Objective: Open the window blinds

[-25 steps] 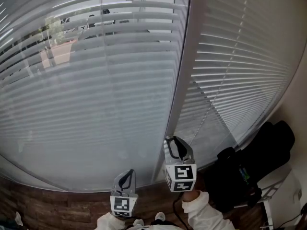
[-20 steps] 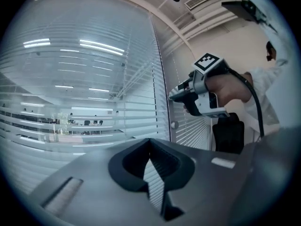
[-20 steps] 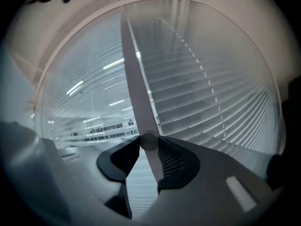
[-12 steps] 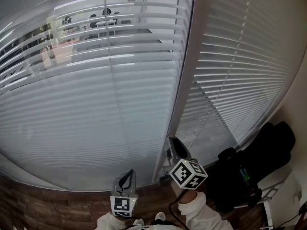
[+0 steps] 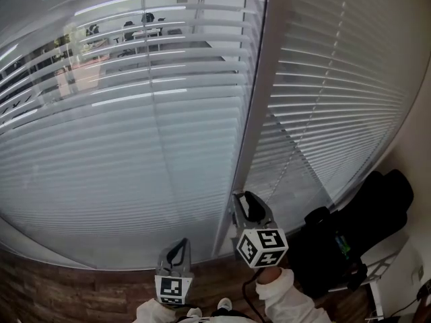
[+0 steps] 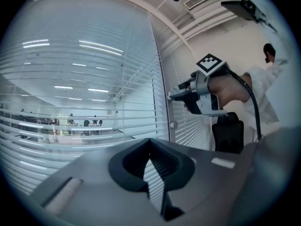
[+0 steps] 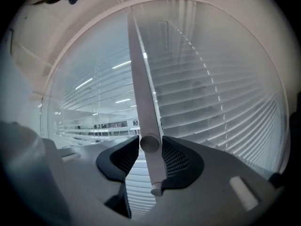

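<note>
Two slatted window blinds hang ahead, the left blind point(image 5: 135, 133) and the right blind point(image 5: 337, 99), with a grey window post point(image 5: 259, 113) between them. The left blind's slats stand partly tilted, so an office shows through. My right gripper point(image 5: 248, 197) point(image 7: 150, 145) points level at the post, shut on the grey tilt wand point(image 7: 143, 102). Its jaws have just been opening a little, and the wand still sits between the pads, touching both. My left gripper point(image 5: 178, 244) point(image 6: 150, 142) is lower and to the left, shut with nothing in it. The right gripper point(image 6: 171, 95) also shows in the left gripper view.
A black chair point(image 5: 363, 227) stands at the right, close beside my right sleeve point(image 5: 283, 295). A beaded cord point(image 5: 330, 73) hangs in front of the right blind. Brown wood floor point(image 5: 67, 288) runs below the window.
The right gripper has rolled about the wand; its marker cube shows at a new angle. The left blind's slats have tilted further open, showing more of the office. The left gripper has stayed put.
</note>
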Demonstrator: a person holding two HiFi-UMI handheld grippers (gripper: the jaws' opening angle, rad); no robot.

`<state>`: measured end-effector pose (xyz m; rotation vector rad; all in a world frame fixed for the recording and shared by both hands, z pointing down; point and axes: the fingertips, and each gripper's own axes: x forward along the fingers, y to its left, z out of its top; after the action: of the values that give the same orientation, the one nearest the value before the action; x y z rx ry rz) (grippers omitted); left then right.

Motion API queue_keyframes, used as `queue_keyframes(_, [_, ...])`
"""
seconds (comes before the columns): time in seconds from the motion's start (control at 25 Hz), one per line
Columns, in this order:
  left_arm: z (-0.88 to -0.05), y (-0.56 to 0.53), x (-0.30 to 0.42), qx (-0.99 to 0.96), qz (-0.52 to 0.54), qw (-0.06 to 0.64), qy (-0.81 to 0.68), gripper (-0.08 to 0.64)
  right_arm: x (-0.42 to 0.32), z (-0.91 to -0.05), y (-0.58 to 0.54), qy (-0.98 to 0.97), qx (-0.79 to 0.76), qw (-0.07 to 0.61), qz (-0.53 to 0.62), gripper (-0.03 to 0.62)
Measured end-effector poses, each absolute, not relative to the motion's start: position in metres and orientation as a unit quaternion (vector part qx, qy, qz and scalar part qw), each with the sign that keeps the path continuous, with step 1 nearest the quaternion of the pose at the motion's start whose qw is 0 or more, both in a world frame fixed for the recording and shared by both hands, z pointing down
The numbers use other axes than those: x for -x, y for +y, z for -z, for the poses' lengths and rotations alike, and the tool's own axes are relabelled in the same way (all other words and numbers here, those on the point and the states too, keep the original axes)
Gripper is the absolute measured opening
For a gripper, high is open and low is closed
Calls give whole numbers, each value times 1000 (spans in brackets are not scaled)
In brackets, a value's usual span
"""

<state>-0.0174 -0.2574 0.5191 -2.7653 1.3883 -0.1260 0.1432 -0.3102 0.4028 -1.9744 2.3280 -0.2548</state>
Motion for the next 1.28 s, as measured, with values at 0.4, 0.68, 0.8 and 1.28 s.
queue_keyframes(0.4, [-521,-256,11,894,43,23,445,0,-124,-405,-307,752,606,-213,-149,146])
queue_keyframes(0.68, [-521,-256,9,893,42,24,447,0,-121,-412,-308,642,556,-411,-332,150])
queue_keyframes(0.8, [-520,-256,8,893,40,23,448,0,-123,-417,-311,571,521,-493,-401,150])
queue_keyframes(1.28, [-523,-255,11,890,39,17,454,0,-123,-412,-313,626,589,-398,-320,126])
